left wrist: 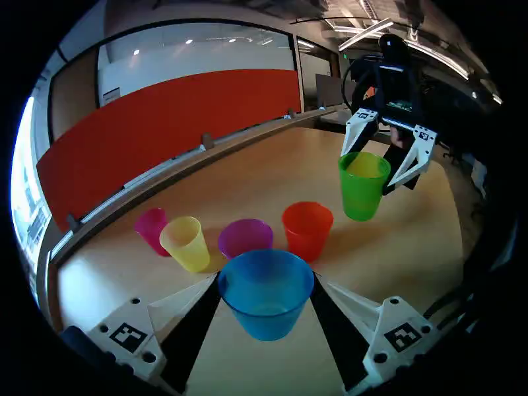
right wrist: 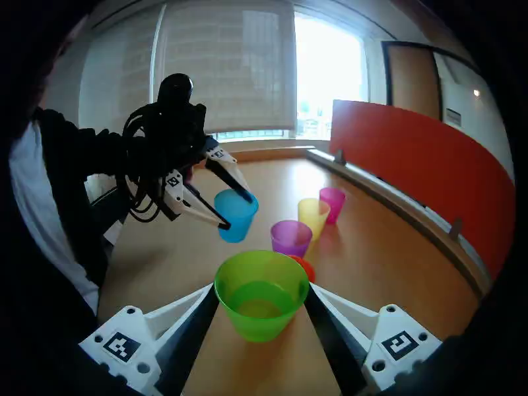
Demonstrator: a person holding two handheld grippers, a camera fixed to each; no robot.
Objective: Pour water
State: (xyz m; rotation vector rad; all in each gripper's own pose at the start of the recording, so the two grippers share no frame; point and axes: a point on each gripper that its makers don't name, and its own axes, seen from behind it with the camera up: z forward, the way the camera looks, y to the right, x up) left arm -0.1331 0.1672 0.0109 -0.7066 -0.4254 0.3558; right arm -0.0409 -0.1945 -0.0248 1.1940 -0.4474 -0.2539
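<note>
Long light-wood table (left wrist: 264, 178) runs thru both views, w/ a red divider panel (left wrist: 171, 125) along one edge. A bright window (right wrist: 327, 72) w/ a pale roller blind (right wrist: 228, 66) sits at the room's end. In the right gripper view a person's dark sleeve (right wrist: 72, 158) reaches in behind the left gripper (right wrist: 237, 211).

Left gripper: both fingers pressed on opposite sides of a blue translucent plastic cup (left wrist: 266, 310), held upright, off the table. Right gripper (left wrist: 366, 173): fingers clamped either side of a green translucent plastic cup (left wrist: 362, 188), also upright & off the table, well apart from the blue one.

Standing on the table btwn the two held cups is a loose curved row of plastic cups: orange-red cup (left wrist: 307, 228), purple cup (left wrist: 245, 237) just beside it, then yellow cup (left wrist: 185, 243), then pink cup (left wrist: 152, 228) nearest the panel.

Water (right wrist: 259, 309): shallow pool in the bottom of the green cup, seen in the right gripper view. Blue cup's contents: can't tell.
</note>
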